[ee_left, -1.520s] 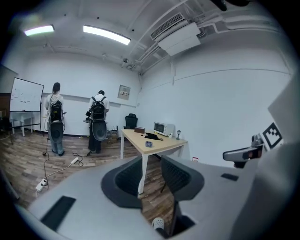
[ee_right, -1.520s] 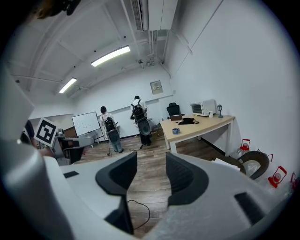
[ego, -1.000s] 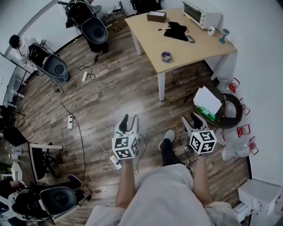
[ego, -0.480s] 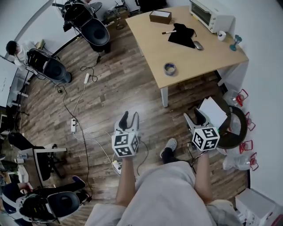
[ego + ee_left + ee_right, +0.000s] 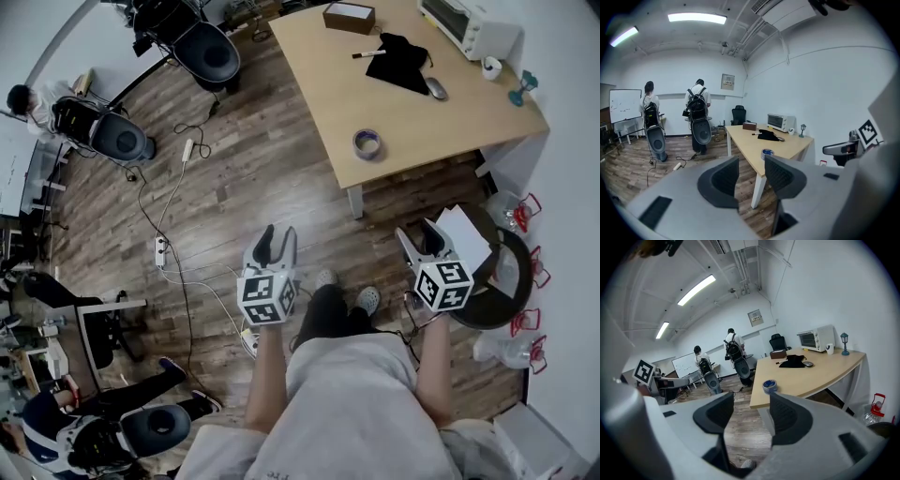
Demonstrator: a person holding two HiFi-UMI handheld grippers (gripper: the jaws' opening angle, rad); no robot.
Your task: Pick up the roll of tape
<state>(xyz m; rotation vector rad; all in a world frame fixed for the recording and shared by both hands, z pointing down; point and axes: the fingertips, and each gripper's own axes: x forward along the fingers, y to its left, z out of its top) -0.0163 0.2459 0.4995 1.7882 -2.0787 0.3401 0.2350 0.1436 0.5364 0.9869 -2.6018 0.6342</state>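
Observation:
The roll of tape [image 5: 368, 143], blue-grey, lies flat near the front edge of the light wooden table [image 5: 431, 108]. It also shows in the left gripper view as the tape [image 5: 767, 153] and in the right gripper view as the tape [image 5: 769, 386], just past the jaws. My left gripper [image 5: 275, 241] is held over the wooden floor, well short of the table, open and empty. My right gripper [image 5: 420, 235] hangs beside the table leg, open; its jaws have just been opening with nothing between them.
On the table lie a black cloth [image 5: 403, 51], a marker [image 5: 367, 54], a brown box [image 5: 349, 16] and a toaster oven [image 5: 469, 23]. A round black bin [image 5: 502, 267] with white paper stands right of my right gripper. A power strip [image 5: 161, 250] and cables cross the floor at left.
The person has walked toward the table: table and tape sit lower and nearer in the head view. Both grippers have come forward with them, and the bin is now beside the right gripper.

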